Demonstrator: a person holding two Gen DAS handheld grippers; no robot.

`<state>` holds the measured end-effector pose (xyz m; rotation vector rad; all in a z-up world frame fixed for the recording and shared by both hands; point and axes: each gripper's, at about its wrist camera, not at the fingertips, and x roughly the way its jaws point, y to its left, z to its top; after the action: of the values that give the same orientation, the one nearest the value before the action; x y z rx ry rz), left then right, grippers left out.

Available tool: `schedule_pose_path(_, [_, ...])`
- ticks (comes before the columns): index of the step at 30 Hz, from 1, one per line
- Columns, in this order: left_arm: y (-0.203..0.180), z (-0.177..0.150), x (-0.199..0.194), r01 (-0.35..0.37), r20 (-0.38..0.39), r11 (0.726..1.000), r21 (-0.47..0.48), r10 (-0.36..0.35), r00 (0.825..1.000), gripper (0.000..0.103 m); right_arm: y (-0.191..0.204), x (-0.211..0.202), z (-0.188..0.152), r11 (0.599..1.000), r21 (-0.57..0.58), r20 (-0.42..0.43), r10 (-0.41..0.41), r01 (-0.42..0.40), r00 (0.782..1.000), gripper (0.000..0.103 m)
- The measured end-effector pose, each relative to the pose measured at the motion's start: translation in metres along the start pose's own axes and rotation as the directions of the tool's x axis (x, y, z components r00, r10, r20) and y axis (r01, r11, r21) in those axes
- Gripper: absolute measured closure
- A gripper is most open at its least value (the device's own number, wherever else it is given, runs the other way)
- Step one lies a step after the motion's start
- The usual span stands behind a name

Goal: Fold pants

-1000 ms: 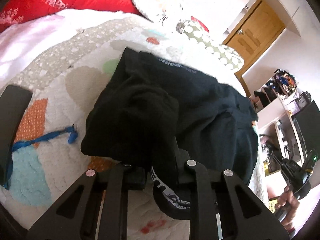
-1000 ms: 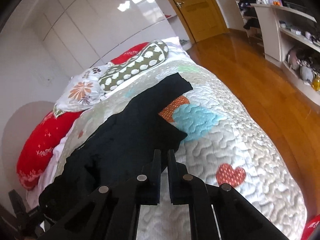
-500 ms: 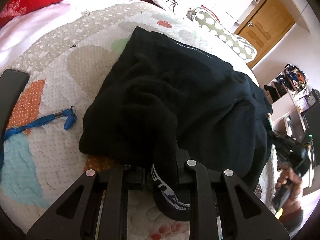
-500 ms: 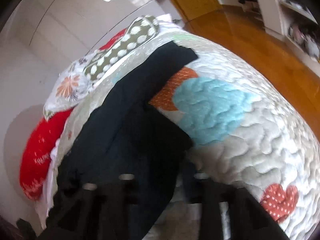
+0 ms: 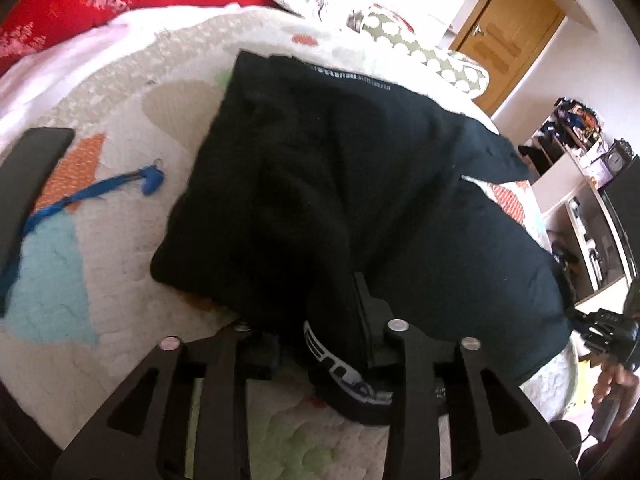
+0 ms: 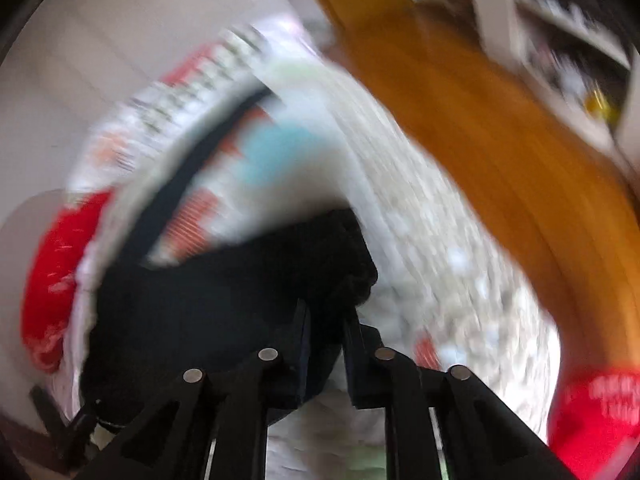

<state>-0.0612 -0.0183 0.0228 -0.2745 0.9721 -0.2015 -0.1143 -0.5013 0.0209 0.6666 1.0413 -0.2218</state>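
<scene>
Quilted bed (image 5: 100, 272), black pants (image 5: 360, 184) mid-quilt, both tongs (image 5: 320, 344) (image 6: 326, 320) clamped on fabric edges.

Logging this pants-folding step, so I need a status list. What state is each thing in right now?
Pants: bunched on the quilt, unfolded.
Left gripper: shut on the waistband.
Right gripper: shut on pants fabric; view blurred.
Door: closed.
Blue strap: lying loose on the quilt.

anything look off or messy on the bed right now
The black pants lie bunched, not flat, one leg splayed toward the bed's far corner. A blue strap and a dark flat object lie loose on the quilt beside them.
</scene>
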Motion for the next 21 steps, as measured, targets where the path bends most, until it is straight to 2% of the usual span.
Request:
schedule_pose_path(2, [0.006, 0.002, -0.012, -0.006, 0.003, 1.0, -0.006, 0.006, 1.0, 0.059, -0.002, -0.005, -0.002, 1.0, 0.012, 0.026, 0.021, -0.021, 0.999, 0.074])
schedule_pose_path(3, [0.01, 0.003, -0.019, -0.013, 0.008, 1.0, -0.001, 0.013, 1.0, 0.056, 0.002, -0.015, -0.002, 1.0, -0.004, 0.064, 0.005, -0.005, 0.998, 0.064])
schedule_pose_path(4, [0.015, 0.004, -0.027, -0.019, 0.019, 1.0, 0.008, 0.019, 1.0, 0.056, 0.007, -0.023, -0.002, 1.0, -0.018, 0.1, -0.019, 0.02, 0.995, 0.059])
schedule_pose_path(6, [0.02, 0.006, -0.037, -0.03, 0.035, 0.999, 0.015, 0.03, 0.999, 0.056, 0.019, -0.036, -0.003, 0.998, -0.041, 0.154, -0.037, 0.044, 0.987, 0.059])
schedule_pose_path(8, [0.024, 0.006, -0.047, -0.055, 0.054, 0.998, 0.009, 0.054, 0.997, 0.056, 0.041, -0.044, -0.003, 0.995, -0.103, 0.172, 0.003, 0.015, 0.985, 0.059])
schedule_pose_path(10, [0.026, 0.007, -0.056, -0.142, 0.101, 0.99, 0.003, 0.141, 0.985, 0.056, 0.063, -0.047, -0.003, 0.985, -0.168, 0.175, 0.066, -0.037, 0.982, 0.059])
schedule_pose_path(11, [0.027, 0.008, -0.058, -0.15, 0.122, 0.989, 0.001, 0.149, 0.981, 0.056, 0.079, -0.044, -0.005, 0.975, -0.212, 0.167, 0.109, -0.072, 0.98, 0.059])
schedule_pose_path(12, [0.029, 0.01, -0.06, -0.139, 0.132, 0.99, -0.001, 0.137, 0.982, 0.055, 0.1, -0.035, -0.008, 0.956, -0.27, 0.132, 0.158, -0.118, 0.979, 0.059])
schedule_pose_path(16, [0.036, 0.015, -0.045, -0.127, 0.081, 0.992, -0.004, 0.126, 0.989, 0.055, 0.166, 0.012, -0.032, 0.881, -0.406, -0.042, 0.248, -0.243, 0.968, 0.059])
schedule_pose_path(19, [0.037, 0.011, -0.025, -0.15, 0.028, 0.989, 0.005, 0.15, 0.988, 0.055, 0.209, 0.046, -0.054, 0.823, -0.488, -0.139, 0.257, -0.292, 0.956, 0.059])
schedule_pose_path(21, [0.041, 0.007, -0.017, -0.159, 0.011, 0.987, 0.002, 0.159, 0.987, 0.055, 0.228, 0.068, -0.066, 0.799, -0.519, -0.188, 0.24, -0.304, 0.952, 0.059])
